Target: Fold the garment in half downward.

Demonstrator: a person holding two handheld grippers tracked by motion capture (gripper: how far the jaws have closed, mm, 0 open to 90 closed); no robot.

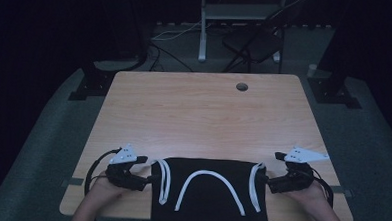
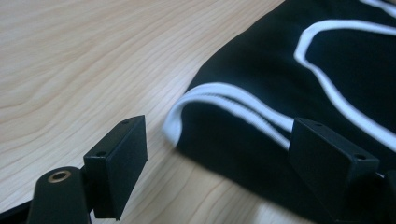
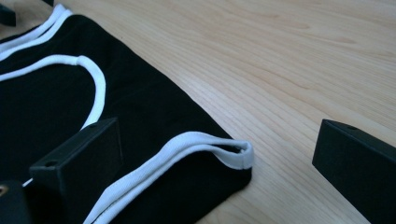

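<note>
The left tool (image 1: 148, 177) stands with its jaws apart, straddling the white-trimmed corner of the black garment (image 1: 210, 193) on that side. The right tool (image 1: 267, 179), jaws likewise spread, frames the opposite trimmed corner. The garment lies flat at the near edge of the wooden bench (image 1: 204, 111), between the two hands.

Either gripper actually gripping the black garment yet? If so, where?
Nothing is held. The left gripper and right gripper both stand open, jaws apart, each straddling a white-trimmed corner of the black garment lying on the table.
</note>
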